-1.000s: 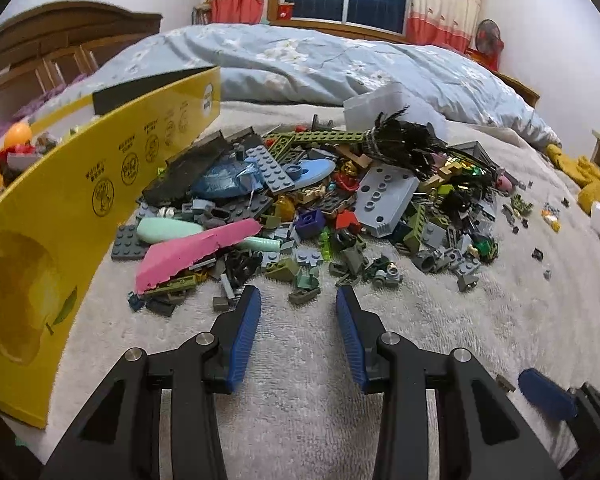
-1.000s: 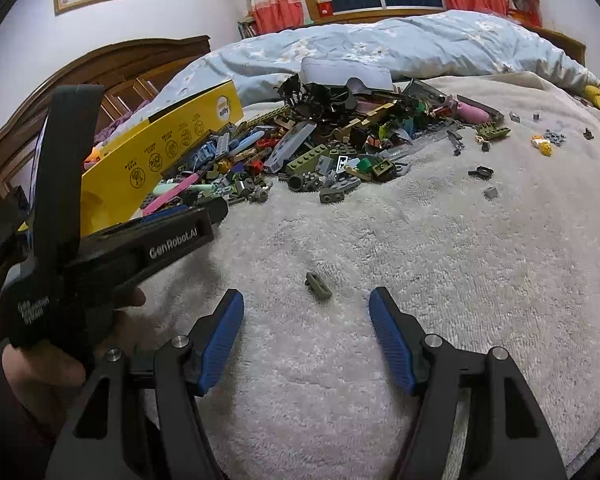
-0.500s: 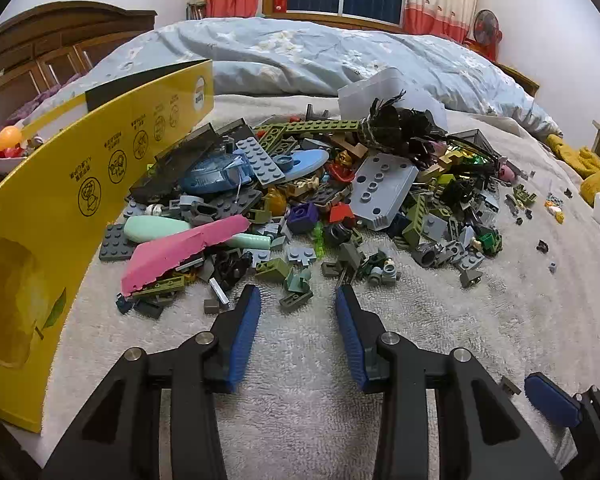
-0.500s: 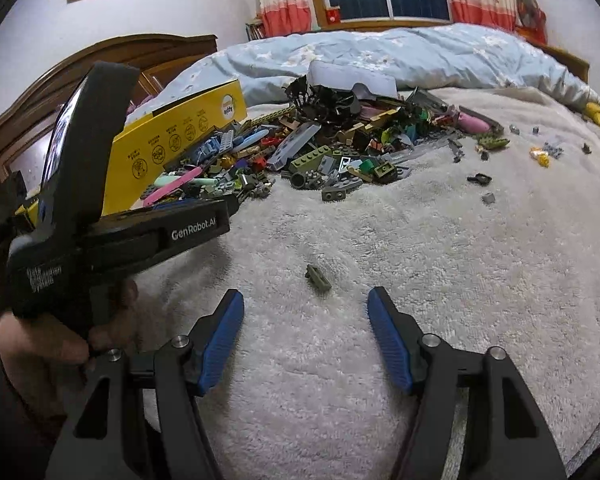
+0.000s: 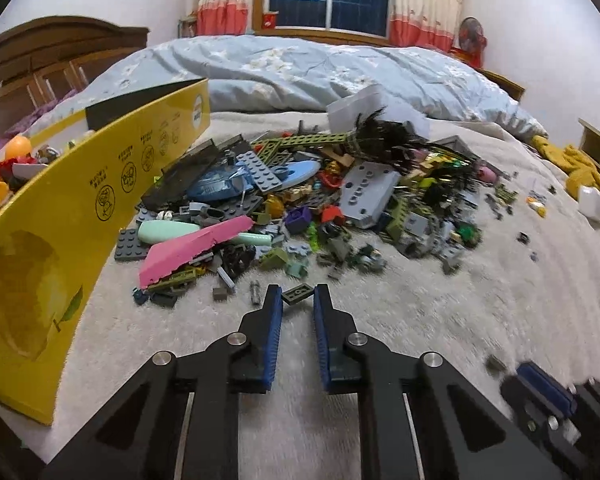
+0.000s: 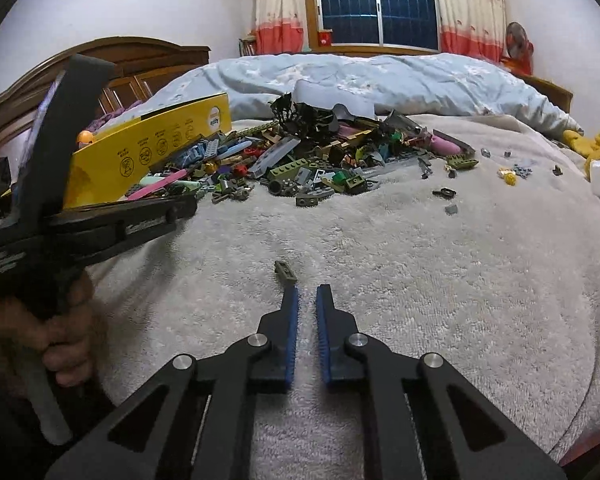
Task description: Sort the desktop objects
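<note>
A heap of mixed toy bricks (image 5: 312, 200) lies on a cream towel (image 5: 420, 320) on the bed; it also shows in the right wrist view (image 6: 308, 160). My left gripper (image 5: 296, 295) is shut on a small olive-grey plate (image 5: 296, 294) at the heap's near edge. My right gripper (image 6: 307, 294) is nearly shut and empty; a small olive brick (image 6: 284, 272) lies just past its left fingertip. The left gripper's body (image 6: 79, 224) shows at the left of the right wrist view.
A yellow cardboard box (image 5: 71, 232) stands left of the heap with toys inside. Loose small pieces (image 6: 512, 174) are scattered to the right. A blue duvet (image 5: 320, 72) lies behind, and a yellow cloth (image 5: 580, 176) lies at the far right.
Both grippers have closed from wide open. The left one moved forward to the heap's edge and closed on the small plate. The right one moved toward the olive brick.
</note>
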